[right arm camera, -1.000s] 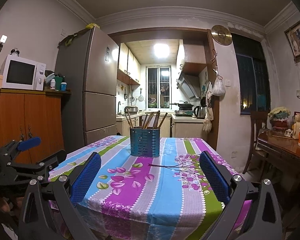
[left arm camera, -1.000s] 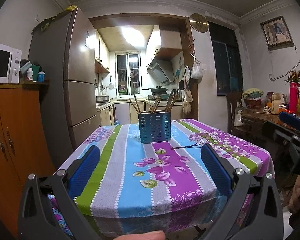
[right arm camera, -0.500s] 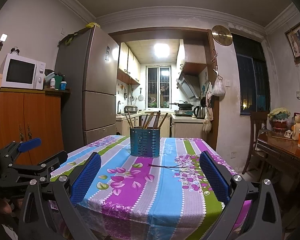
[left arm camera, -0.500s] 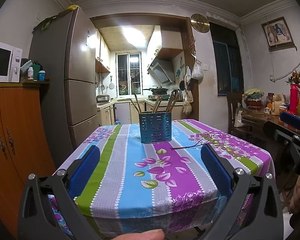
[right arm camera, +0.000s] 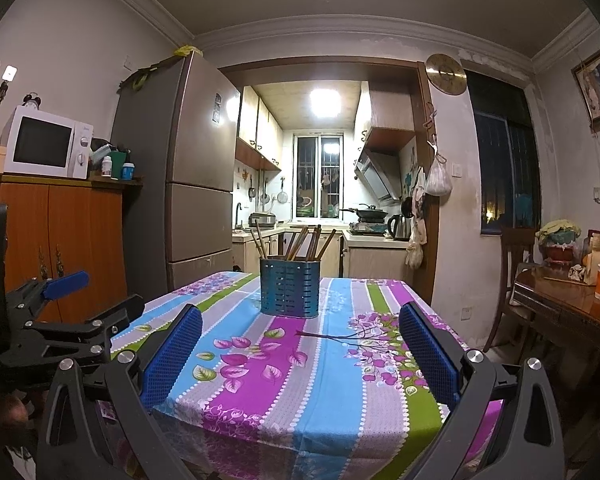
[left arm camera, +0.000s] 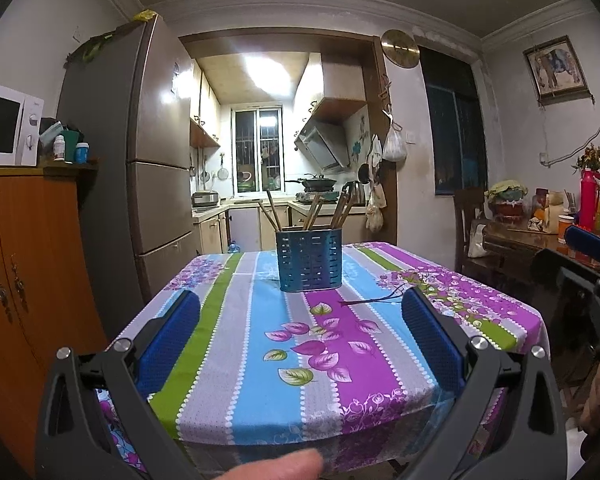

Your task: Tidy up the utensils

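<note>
A blue perforated utensil holder [left arm camera: 309, 260] stands near the middle of the striped floral tablecloth [left arm camera: 236, 360], with several wooden chopsticks [left arm camera: 312, 210] upright in it. It also shows in the right wrist view [right arm camera: 289, 288]. My left gripper [left arm camera: 298, 312] is open and empty, held off the table's near edge. My right gripper [right arm camera: 300, 324] is open and empty, also at the near edge. The right gripper shows at the right of the left wrist view [left arm camera: 588, 264]; the left gripper shows at the left of the right wrist view [right arm camera: 66, 308].
A fridge [left arm camera: 140, 184] and an orange cabinet [left arm camera: 24, 264] with a microwave [left arm camera: 8, 124] stand to the left. A dark wooden table [right arm camera: 572, 312] with bottles and a chair [left arm camera: 470, 232] are to the right. The kitchen lies behind.
Both views have shifted only slightly; the holder sits a little more central. Both grippers stay open and empty.
</note>
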`<state>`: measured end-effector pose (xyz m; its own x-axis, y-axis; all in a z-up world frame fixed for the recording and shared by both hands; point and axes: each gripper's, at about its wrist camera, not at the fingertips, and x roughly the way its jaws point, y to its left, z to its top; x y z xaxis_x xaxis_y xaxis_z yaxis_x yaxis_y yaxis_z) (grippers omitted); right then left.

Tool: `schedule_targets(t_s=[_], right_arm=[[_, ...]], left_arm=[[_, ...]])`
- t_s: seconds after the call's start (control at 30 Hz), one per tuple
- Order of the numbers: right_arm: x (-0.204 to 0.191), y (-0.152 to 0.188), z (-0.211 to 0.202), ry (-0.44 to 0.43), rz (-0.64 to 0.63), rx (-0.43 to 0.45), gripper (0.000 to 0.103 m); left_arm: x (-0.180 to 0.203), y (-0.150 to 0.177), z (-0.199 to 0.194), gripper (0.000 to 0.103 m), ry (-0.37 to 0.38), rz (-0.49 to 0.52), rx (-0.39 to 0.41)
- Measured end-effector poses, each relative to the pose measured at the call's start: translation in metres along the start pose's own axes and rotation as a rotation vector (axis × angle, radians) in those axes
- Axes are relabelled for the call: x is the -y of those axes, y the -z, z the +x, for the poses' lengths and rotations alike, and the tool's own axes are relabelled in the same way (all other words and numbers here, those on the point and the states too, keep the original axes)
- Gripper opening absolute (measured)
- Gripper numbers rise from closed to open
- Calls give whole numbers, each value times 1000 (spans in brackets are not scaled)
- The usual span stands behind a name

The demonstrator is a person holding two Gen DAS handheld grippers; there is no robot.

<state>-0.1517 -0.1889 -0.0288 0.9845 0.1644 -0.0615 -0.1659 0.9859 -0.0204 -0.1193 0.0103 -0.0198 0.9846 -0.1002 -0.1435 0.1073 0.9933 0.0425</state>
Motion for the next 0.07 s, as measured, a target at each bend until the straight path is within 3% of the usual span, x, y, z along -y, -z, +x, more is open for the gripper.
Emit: schedule_targets(t_s=[0.07], right_arm=[[0, 0, 0, 1, -1, -2, 98]], left_arm=[[0, 0, 1, 97, 2, -1, -3]])
